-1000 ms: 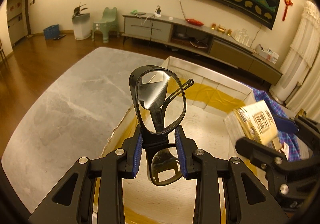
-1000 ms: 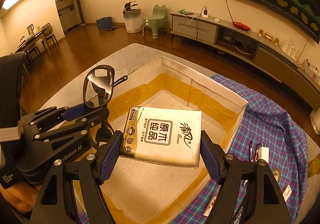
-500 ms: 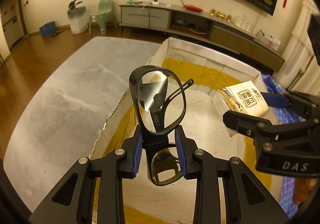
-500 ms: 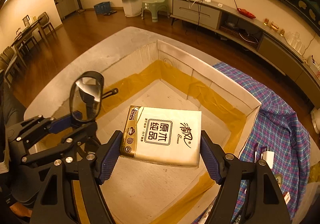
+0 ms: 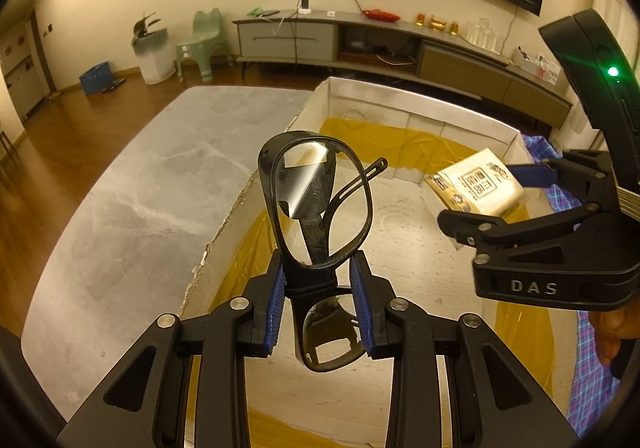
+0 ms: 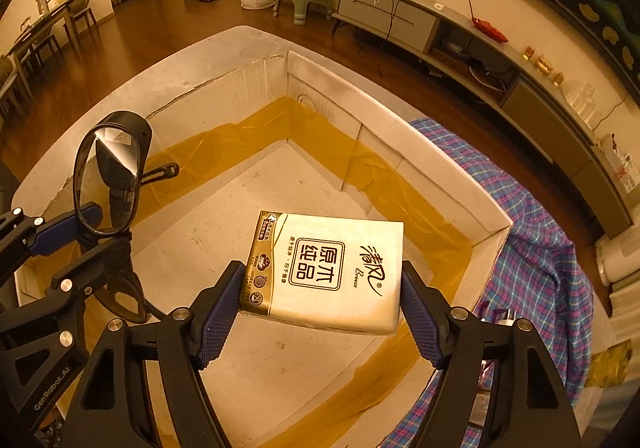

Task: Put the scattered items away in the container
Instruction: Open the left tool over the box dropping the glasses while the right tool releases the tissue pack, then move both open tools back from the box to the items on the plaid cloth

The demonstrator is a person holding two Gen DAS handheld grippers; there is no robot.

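My left gripper is shut on black-framed glasses, held upright over the left side of the open cardboard box. My right gripper is shut on a cream tissue pack with dark Chinese print, held above the box floor. In the left wrist view the tissue pack and right gripper are at the right. In the right wrist view the glasses and left gripper are at the left. The box has yellow tape along its inner seams and holds nothing else I can see.
The box stands on a grey marble table. A blue plaid cloth lies right of the box with small items on it. A long TV cabinet, a green stool and a bin stand beyond.
Both grippers have moved forward and lower over the box, each keeping its hold. The right gripper with the tissue pack now sits further over the box interior.
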